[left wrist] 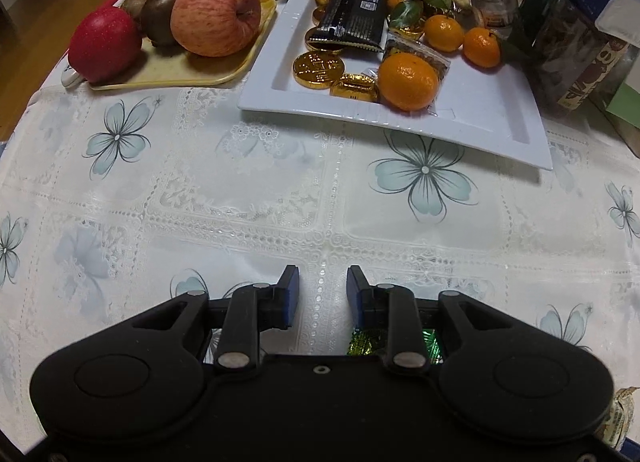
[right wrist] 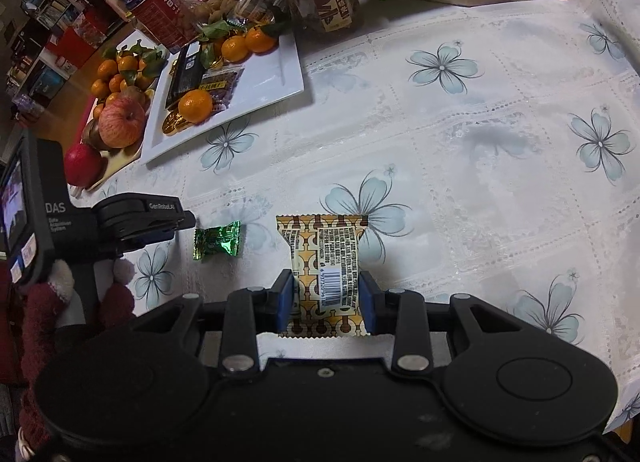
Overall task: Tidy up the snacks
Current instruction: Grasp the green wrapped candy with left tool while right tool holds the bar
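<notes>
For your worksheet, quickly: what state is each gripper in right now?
Left gripper: open, holding nothing.
Right gripper: closed on the yellow snack packet.

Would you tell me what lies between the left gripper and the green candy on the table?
Nothing: in the right wrist view only bare tablecloth separates the left gripper from the green candy.

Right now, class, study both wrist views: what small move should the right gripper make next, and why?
Probably carry the yellow snack packet toward the white tray: the right gripper is shut on it, and the tray already holds snacks. The left gripper is open near the green candy.
</notes>
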### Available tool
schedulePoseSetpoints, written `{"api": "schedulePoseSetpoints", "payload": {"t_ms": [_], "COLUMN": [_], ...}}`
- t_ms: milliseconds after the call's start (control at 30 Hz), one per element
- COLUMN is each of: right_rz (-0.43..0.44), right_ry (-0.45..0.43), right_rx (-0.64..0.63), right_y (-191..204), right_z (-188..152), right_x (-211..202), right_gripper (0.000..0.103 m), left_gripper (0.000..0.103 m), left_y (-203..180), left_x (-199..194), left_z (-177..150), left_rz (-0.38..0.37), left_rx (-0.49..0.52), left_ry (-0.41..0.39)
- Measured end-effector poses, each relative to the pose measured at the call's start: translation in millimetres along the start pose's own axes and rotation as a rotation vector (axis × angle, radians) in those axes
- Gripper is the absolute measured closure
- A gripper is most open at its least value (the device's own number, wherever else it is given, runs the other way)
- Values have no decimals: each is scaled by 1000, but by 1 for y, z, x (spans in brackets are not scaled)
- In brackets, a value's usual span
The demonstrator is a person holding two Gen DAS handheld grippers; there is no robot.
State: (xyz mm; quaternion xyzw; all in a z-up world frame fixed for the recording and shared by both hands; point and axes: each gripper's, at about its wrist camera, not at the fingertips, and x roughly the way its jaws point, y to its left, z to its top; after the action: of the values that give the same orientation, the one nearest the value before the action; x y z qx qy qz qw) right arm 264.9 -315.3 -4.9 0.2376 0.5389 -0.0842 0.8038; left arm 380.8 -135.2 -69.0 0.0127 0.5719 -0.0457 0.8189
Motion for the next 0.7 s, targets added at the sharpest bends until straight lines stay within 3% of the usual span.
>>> {"api": "schedulePoseSetpoints", "payload": {"t_ms": [200,367,533,700], "right_rz": [-5,-16,-27,-23], "right_ry": [21,33,32,28], "right_rx": [-12,4,15,6], "right_y": [3,0,-3,1], "right_z": [-2,1,3,2], "right_x": [6,11,12,11], "right_gripper": [67,67,67,67], "left_gripper": [66,66,67,67], "left_y": [-6,-12,-10,-2], "left_x": [-2,-3,-9,-24], "left_z": [-3,-13,-27,-24], "left_rz": [-14,-14,-82,-95], "left_rx": [21,61,75,33], "left_ry": [-4,41,104,59]}}
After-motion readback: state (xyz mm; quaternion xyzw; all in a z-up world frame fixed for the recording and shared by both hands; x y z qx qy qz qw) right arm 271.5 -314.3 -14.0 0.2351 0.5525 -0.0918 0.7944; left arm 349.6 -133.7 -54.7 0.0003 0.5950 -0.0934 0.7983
